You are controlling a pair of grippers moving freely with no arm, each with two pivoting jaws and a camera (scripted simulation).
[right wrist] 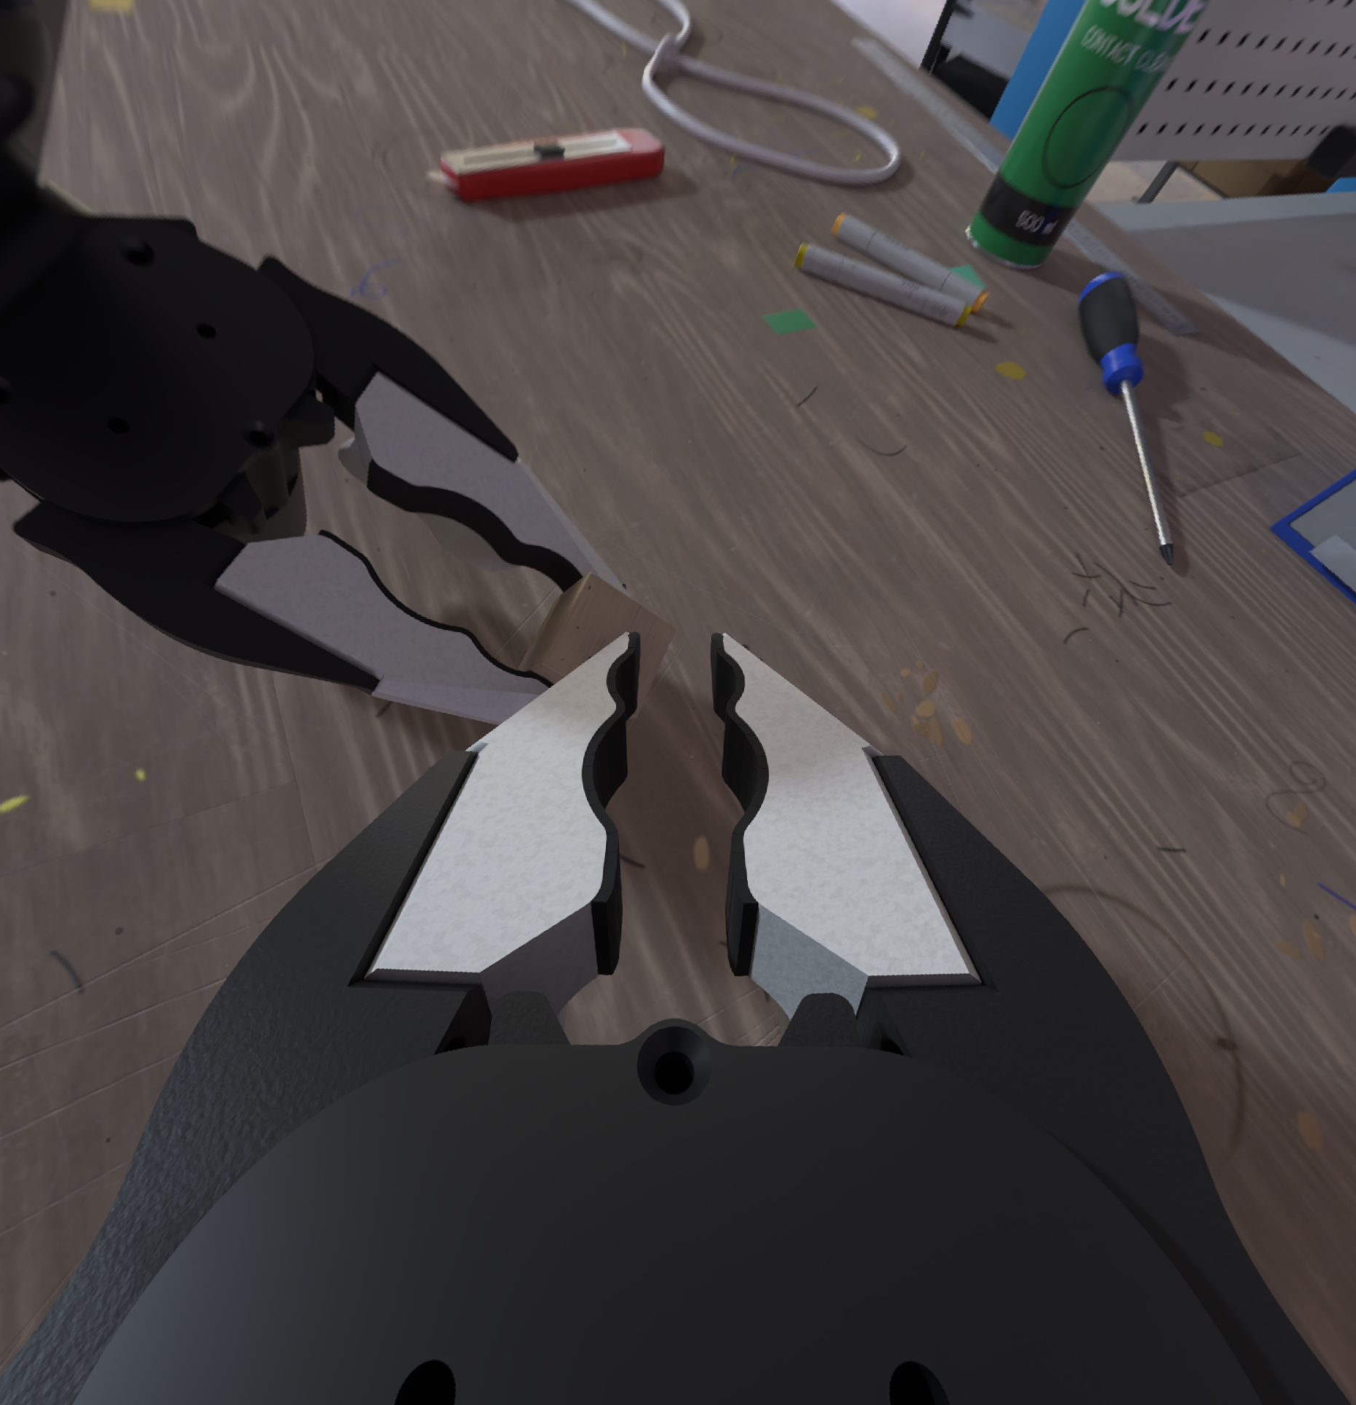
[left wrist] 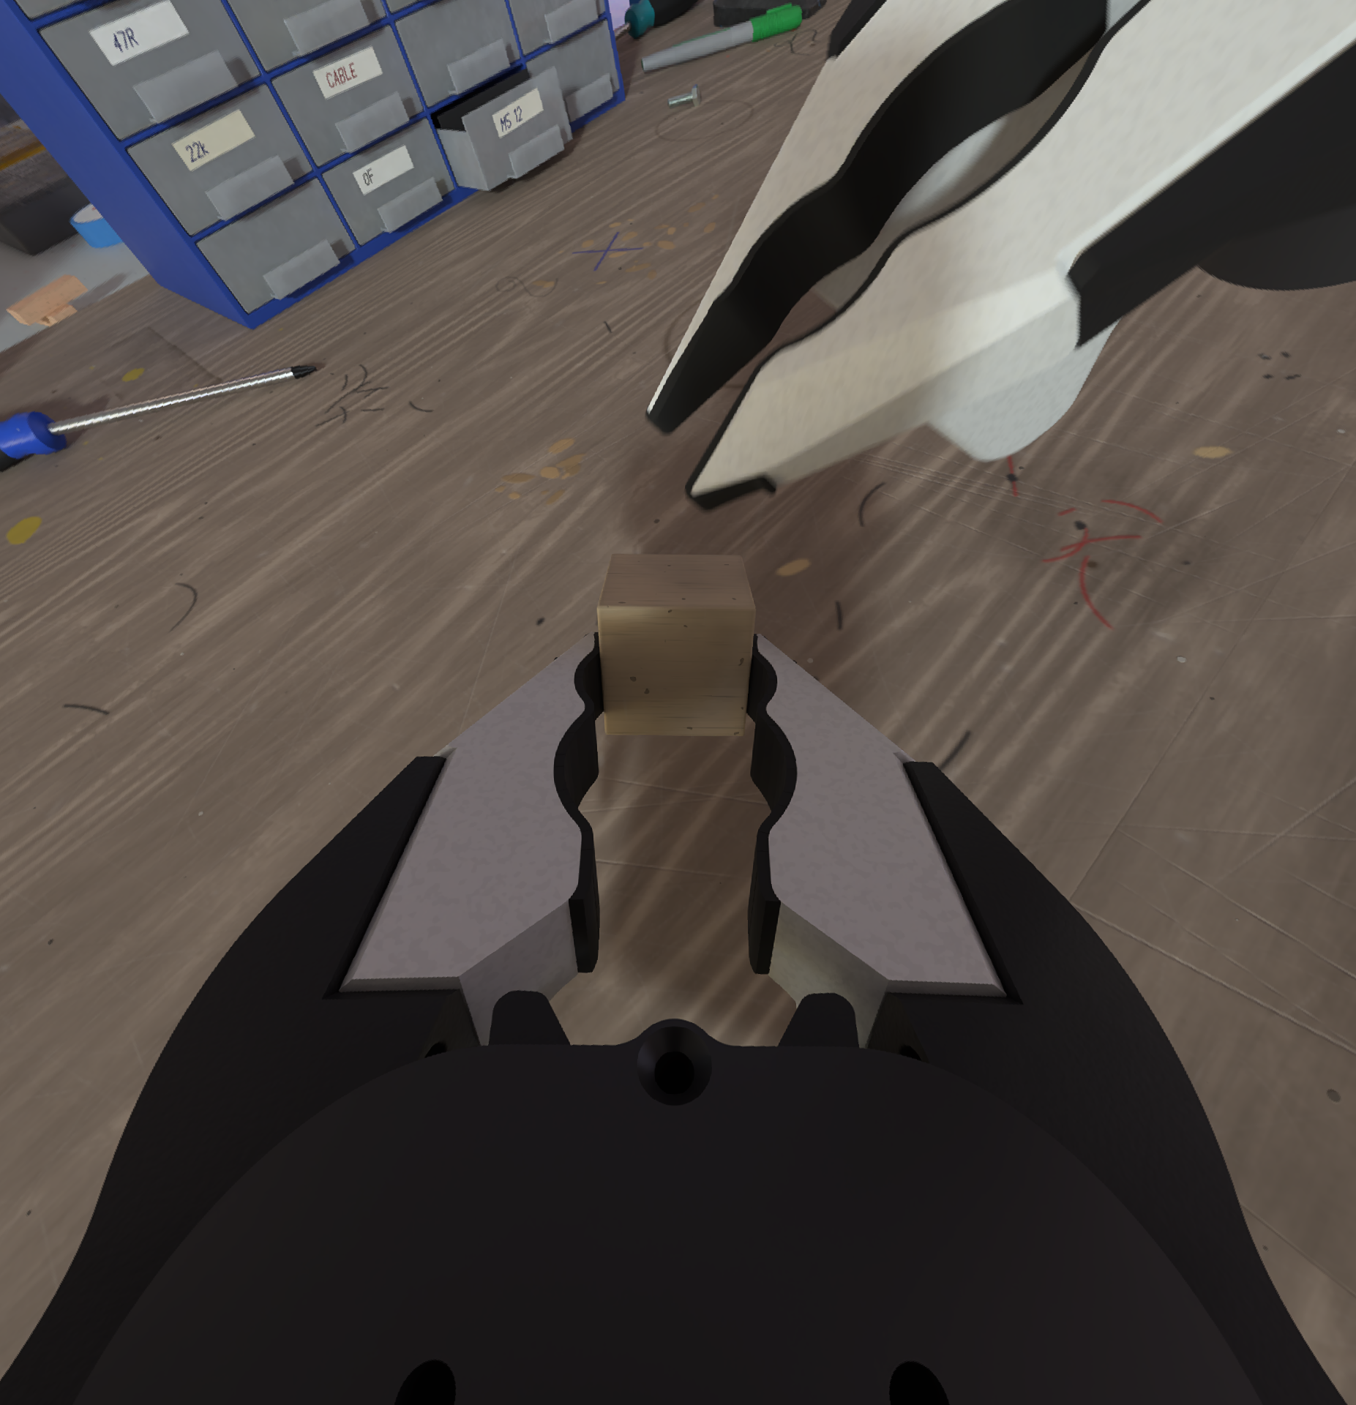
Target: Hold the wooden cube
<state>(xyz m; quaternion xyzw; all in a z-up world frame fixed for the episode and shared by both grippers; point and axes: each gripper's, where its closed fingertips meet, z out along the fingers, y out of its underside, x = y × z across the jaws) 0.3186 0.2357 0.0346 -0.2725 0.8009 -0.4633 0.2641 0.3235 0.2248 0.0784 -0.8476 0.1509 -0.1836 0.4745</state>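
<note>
Dead centre of your left wrist view, the small pale wooden cube [left wrist: 674, 661] sits pinched between your left gripper [left wrist: 674, 654] fingertips, both black pads pressed to its sides above the scuffed brown wooden workbench [left wrist: 279, 684]. Your right gripper [right wrist: 674, 646] hangs just beside it, jaws parted around nothing. At upper left, a blue drawer cabinet [left wrist: 294, 144]; a blue-handled screwdriver [left wrist: 150, 410] lies at left edge.

Wooden cube [left wrist: 674, 661] sitting between left gripper [left wrist: 674, 677] fingertips, over the workbench [left wrist: 963, 760]. Right gripper [right wrist: 674, 669] hanging just beside it. Drawer cabinet [left wrist: 294, 144] standing behind, screwdriver [left wrist: 150, 414] lying before it.
</note>
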